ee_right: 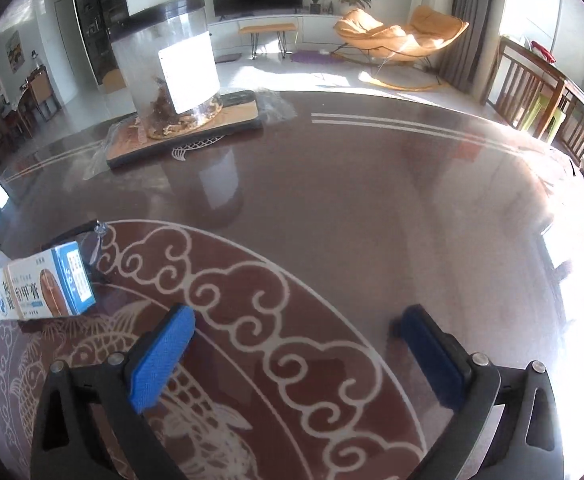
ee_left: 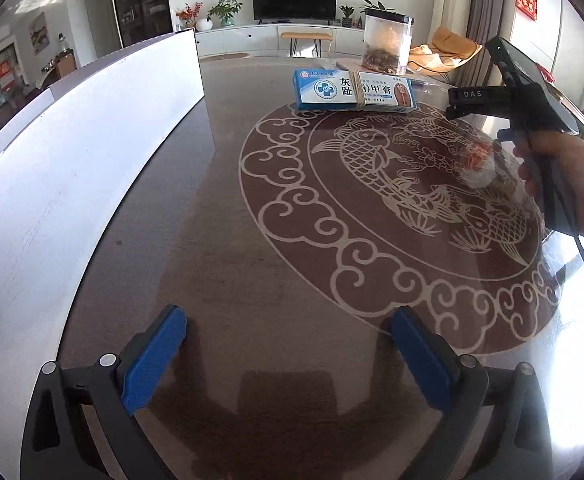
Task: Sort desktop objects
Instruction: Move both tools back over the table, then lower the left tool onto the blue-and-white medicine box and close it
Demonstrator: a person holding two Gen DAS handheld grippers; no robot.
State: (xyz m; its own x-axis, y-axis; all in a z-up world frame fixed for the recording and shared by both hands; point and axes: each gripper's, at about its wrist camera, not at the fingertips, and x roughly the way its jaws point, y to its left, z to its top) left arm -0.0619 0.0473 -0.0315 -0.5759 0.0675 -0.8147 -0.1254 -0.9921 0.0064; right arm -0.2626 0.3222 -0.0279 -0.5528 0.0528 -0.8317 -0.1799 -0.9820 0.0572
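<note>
A blue-and-white medicine box bundle (ee_left: pixel 354 91), tied with a rubber band, lies on the dark glass table (ee_left: pixel 252 240) at the far side of the fish pattern. It also shows at the left in the right wrist view (ee_right: pixel 40 286). My left gripper (ee_left: pixel 288 344) is open and empty, low over the table, well short of the box. My right gripper (ee_right: pixel 298 340) is open and empty, to the right of the box. In the left wrist view the right tool (ee_left: pixel 524 92) is held in a hand at the right.
A white box wall (ee_left: pixel 72 168) stands along the left. A clear jar with a black lid (ee_right: pixel 168 68) stands on a wooden board (ee_right: pixel 188 128) at the back. A small dark item (ee_right: pixel 92 232) lies behind the medicine box. Wooden chairs (ee_right: pixel 532 88) stand at the right.
</note>
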